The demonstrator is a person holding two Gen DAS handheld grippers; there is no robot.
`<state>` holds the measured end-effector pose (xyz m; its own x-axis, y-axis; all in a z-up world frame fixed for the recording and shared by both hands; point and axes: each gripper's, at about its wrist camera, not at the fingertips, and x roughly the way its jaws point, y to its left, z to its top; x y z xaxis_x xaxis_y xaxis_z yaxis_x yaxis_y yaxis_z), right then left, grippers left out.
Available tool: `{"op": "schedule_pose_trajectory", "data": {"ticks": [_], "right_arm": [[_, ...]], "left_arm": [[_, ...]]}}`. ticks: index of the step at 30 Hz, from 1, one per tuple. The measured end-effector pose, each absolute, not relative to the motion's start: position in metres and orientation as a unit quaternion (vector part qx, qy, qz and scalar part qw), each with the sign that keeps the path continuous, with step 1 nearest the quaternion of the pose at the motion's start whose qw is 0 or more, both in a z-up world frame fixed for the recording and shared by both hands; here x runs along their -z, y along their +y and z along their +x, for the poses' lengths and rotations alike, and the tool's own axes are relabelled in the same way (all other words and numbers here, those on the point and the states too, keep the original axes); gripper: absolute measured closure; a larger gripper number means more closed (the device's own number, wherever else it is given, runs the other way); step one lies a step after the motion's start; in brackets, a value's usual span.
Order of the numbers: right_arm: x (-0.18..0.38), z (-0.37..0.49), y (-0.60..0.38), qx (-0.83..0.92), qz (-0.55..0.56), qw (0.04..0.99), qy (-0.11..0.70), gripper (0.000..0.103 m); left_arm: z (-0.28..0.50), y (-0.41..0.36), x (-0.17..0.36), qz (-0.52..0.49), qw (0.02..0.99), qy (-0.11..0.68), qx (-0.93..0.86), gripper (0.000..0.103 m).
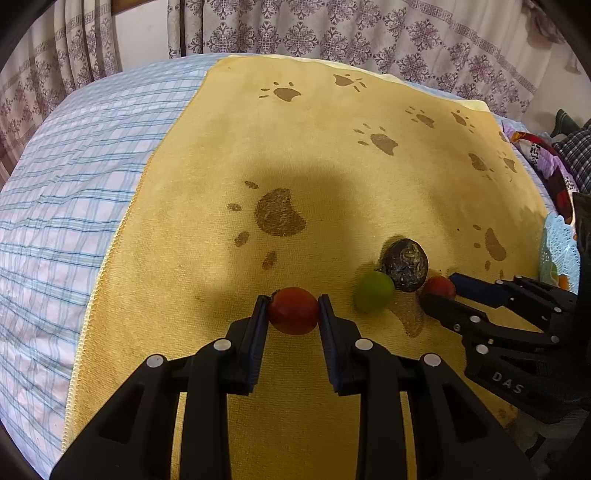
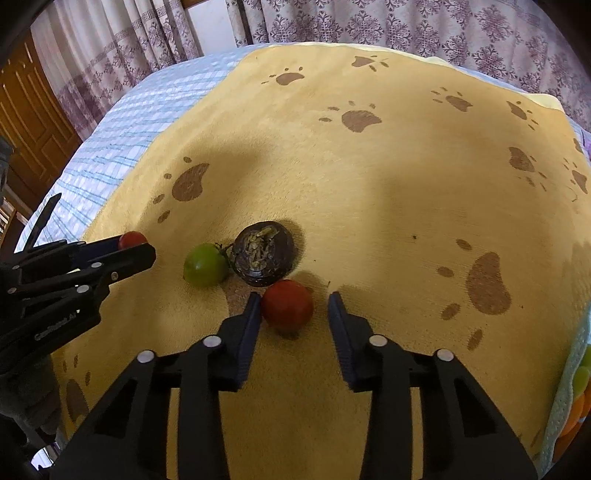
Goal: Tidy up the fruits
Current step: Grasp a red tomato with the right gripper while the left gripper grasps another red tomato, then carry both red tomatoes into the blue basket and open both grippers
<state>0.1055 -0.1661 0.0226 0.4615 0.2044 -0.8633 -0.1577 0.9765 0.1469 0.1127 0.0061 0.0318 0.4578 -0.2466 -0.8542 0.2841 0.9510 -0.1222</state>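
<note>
- Fruits: four lie or are held on the yellow towel (image 1: 332,147) spread over the bed. I hold one red fruit (image 1: 293,310) in my left tool (image 1: 293,304), its pads pressed to both sides at the widest part.
- A second red fruit (image 2: 287,302) sits between the fingers of my right tool (image 2: 293,301); the left finger touches it, the right finger stands apart, so this tool is wide and grips nothing yet.
- Just beyond it, the green fruit (image 2: 205,264) and the dark wrinkled fruit (image 2: 264,253) lie touching one another, and the dark one sits just beside the second red one.
- I judge the red and green fruits light, round and smooth-skinned, so likely to roll or slip; I take them across the middle with gentle pressure, since the flesh may bruise.
- The dark fruit looks shrivelled, with a rough, broken top; I judge it soft and fragile, best gripped low on its sides.
- The towel is a nappy plush printed with brown paw marks; it should stop rolling a little.
- Under it lies a blue checked bedsheet (image 1: 74,184). Patterned purple curtains (image 2: 406,29) hang behind.
- At the right edge I see a pale blue lacy-edged tray (image 1: 554,243) with green and orange pieces, probably the place for the fruits.
</note>
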Motion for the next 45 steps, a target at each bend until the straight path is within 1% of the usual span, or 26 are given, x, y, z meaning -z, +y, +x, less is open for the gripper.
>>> {"op": "schedule_pose_trajectory", "data": {"ticks": [3, 15, 38, 45], "right_arm": [[-0.021, 0.106, -0.165, -0.108, 0.02, 0.854, 0.508, 0.074], [-0.038, 0.089, -0.174, -0.109, 0.031, 0.86, 0.498, 0.075], [-0.081, 0.045, -0.214, -0.105, 0.085, 0.873, 0.468, 0.075], [-0.087, 0.034, -0.233, -0.092, 0.101, 0.876, 0.462, 0.075]], "left_arm": [[0.112, 0.006, -0.032, 0.018, 0.854, 0.497, 0.155, 0.075], [0.105, 0.0, -0.043, 0.017, 0.859, 0.485, 0.164, 0.075], [0.085, -0.017, -0.075, 0.017, 0.87, 0.453, 0.192, 0.075], [0.073, -0.028, -0.08, 0.042, 0.875, 0.442, 0.192, 0.075]]}}
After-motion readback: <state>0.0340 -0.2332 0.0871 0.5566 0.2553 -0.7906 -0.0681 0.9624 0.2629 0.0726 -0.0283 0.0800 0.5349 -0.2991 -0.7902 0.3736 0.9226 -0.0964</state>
